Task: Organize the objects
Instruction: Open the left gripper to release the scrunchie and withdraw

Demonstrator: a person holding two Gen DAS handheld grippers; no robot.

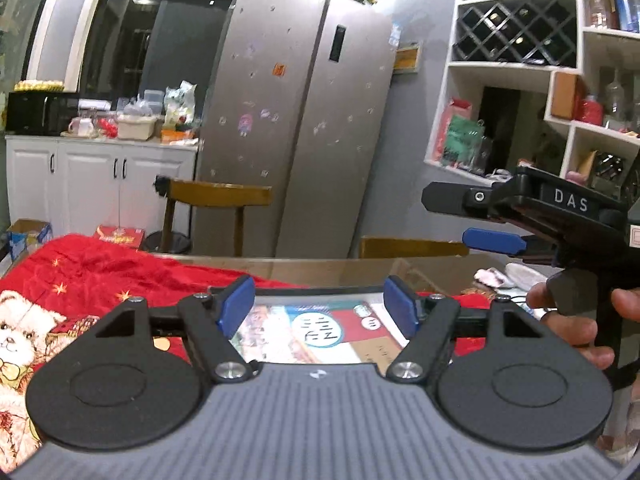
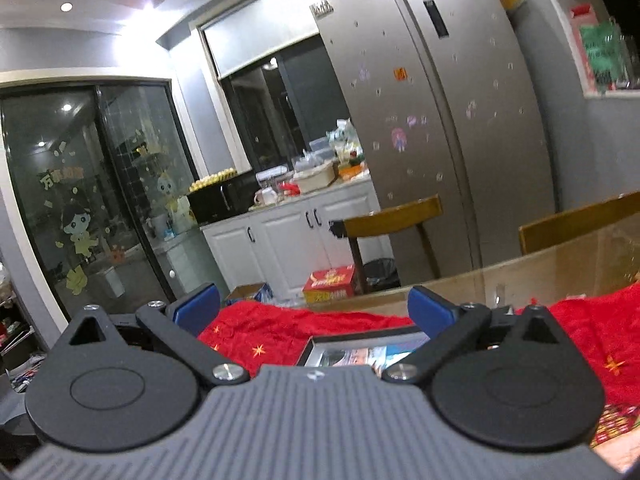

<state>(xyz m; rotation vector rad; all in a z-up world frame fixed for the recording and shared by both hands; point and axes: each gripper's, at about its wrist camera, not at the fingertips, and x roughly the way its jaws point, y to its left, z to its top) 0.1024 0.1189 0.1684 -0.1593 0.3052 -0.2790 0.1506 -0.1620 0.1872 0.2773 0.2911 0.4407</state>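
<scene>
A flat framed picture (image 1: 320, 332) with a red, white and teal print lies on the red cloth (image 1: 120, 268) over the table. My left gripper (image 1: 320, 306) is open, its blue pads wide apart just above the picture's far edge. My right gripper (image 1: 476, 220) shows at the right in the left wrist view, held in a hand, its fingers apart and empty. In the right wrist view my right gripper (image 2: 316, 308) is open above the red cloth (image 2: 288, 332), with the picture's dark frame corner (image 2: 360, 346) just below and between its fingers.
Two wooden chairs (image 1: 216, 200) (image 1: 412, 246) stand at the table's far side, before a steel fridge (image 1: 304, 120). White shelves (image 1: 560, 80) with bottles are at the right. A cluttered counter (image 1: 120, 128) is at the left. Small items (image 1: 508, 274) lie on the bare table at right.
</scene>
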